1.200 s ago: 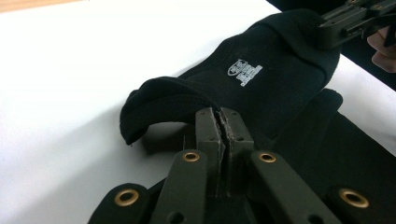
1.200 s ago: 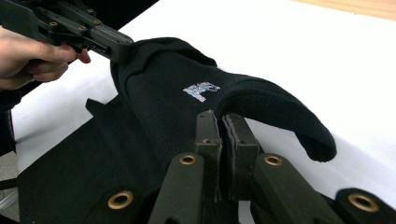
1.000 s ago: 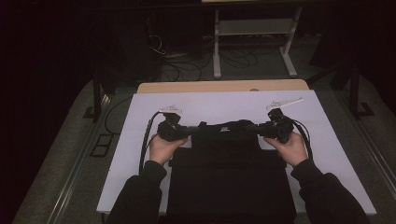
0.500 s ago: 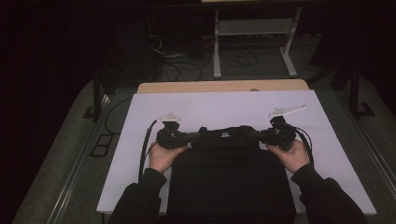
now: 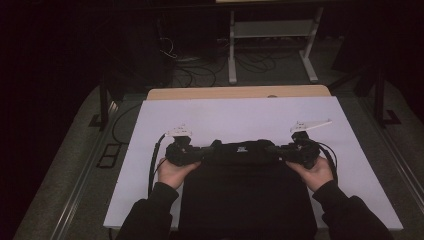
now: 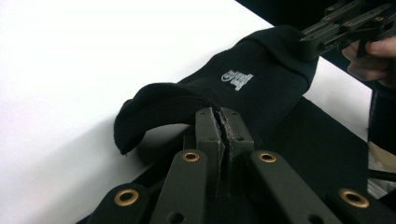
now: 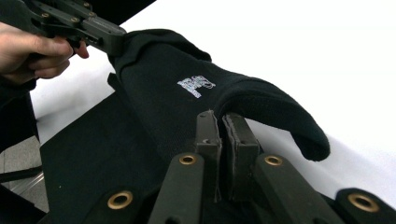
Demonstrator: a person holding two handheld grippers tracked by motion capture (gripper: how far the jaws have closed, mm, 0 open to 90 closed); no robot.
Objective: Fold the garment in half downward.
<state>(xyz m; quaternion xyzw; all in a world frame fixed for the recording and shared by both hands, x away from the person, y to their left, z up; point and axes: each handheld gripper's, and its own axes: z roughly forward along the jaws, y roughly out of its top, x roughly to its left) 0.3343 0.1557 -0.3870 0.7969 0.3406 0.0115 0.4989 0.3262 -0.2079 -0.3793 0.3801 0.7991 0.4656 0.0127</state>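
Both hand-held grippers, left (image 5: 200, 152) and right (image 5: 280, 150), pinch the folded edge of a black garment (image 5: 245, 190) (small white logo facing up) above the white desk (image 5: 235, 120); uneven pulling could skew the fold or slip the fabric free

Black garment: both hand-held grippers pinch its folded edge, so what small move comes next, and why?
Probably draw the fold toward the person and lay it flat. The left hand-held gripper and right hand-held gripper each clamp the black garment, whose raised fold arches above the white table.
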